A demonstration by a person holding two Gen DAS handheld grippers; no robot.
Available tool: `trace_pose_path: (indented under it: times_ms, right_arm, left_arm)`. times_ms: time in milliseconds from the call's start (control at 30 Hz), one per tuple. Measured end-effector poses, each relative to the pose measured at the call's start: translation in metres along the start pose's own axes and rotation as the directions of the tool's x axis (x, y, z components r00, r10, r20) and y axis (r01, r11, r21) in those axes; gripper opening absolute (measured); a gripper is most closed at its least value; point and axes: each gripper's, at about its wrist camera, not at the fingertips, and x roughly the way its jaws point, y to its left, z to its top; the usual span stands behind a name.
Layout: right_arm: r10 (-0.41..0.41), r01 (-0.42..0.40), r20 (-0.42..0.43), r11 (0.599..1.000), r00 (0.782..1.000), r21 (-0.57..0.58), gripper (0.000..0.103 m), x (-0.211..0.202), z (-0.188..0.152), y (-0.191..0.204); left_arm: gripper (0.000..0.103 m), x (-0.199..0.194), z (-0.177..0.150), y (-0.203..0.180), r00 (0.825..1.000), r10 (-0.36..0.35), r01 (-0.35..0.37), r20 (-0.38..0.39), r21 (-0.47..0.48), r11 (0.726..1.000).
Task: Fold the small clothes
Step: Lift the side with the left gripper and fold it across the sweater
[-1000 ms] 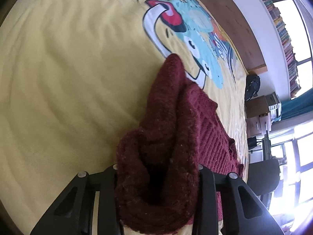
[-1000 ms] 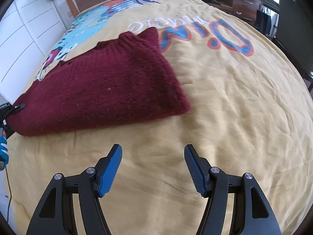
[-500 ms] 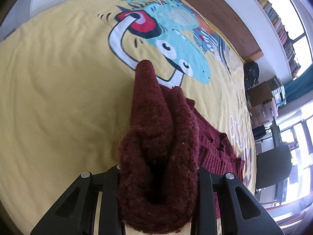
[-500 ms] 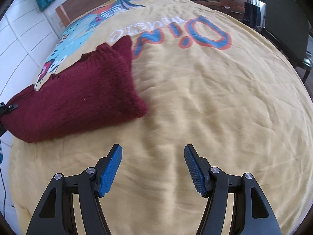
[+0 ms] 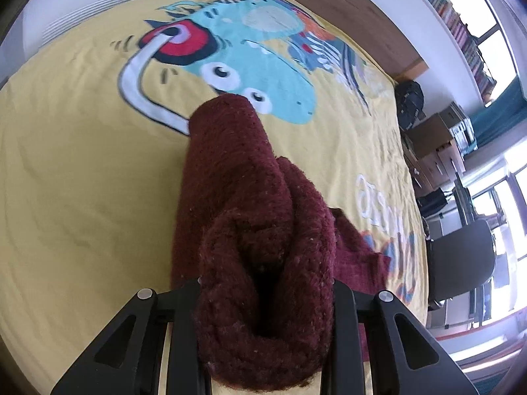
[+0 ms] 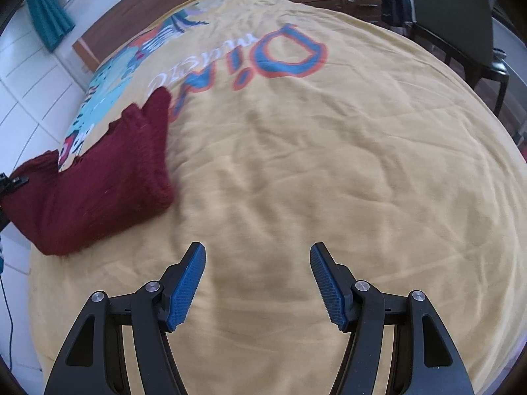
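A dark red knitted sweater (image 5: 250,217) is bunched between the jaws of my left gripper (image 5: 265,299), which is shut on a thick fold of it and holds that end lifted off the bed. In the right wrist view the sweater (image 6: 108,177) lies folded at the left, its left end raised where the left gripper (image 6: 10,184) holds it at the frame edge. My right gripper (image 6: 258,279) is open and empty, its blue pads (image 6: 187,283) hovering over bare yellow cover to the right of the sweater.
The bed has a yellow cover (image 6: 329,164) with a cartoon dinosaur print (image 5: 250,65) and lettering (image 6: 263,59). A wooden headboard (image 5: 346,10), a dark chair (image 6: 461,33), a black bag (image 5: 408,102) and drawers stand around the bed.
The left gripper has pulled the sweater's end leftwards, dragging the sweater across the cover. The right gripper's view has shifted right, away from the sweater; it stays open.
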Motion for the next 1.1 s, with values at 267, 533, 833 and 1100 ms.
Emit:
trace_pose_path:
  times_ms: [267,533,833,1100]
  right_arm:
    - [-0.004,0.002,0.03,0.999,1.0,0.052,0.068,-0.014,-0.001,-0.038]
    - [-0.001,-0.003,0.05,0.996,0.999,0.086,0.068,-0.025,-0.01,-0.061]
    - [-0.004,-0.003,0.051,0.992,0.999,0.128,0.068,-0.028,-0.023,-0.085]
    - [-0.001,-0.01,0.061,0.985,0.998,0.171,0.068,-0.032,-0.033,-0.102]
  left_arm:
    - [0.022,0.03,-0.011,-0.08,0.994,-0.092,0.095,-0.054,0.051,0.994]
    - [0.022,0.082,-0.06,-0.175,0.985,-0.091,0.117,-0.148,0.182,0.976]
    - [0.022,0.133,-0.15,-0.228,0.978,0.086,0.011,-0.192,0.455,0.89]
    - [0.022,0.159,-0.19,-0.243,0.972,0.19,-0.079,-0.141,0.564,0.822]
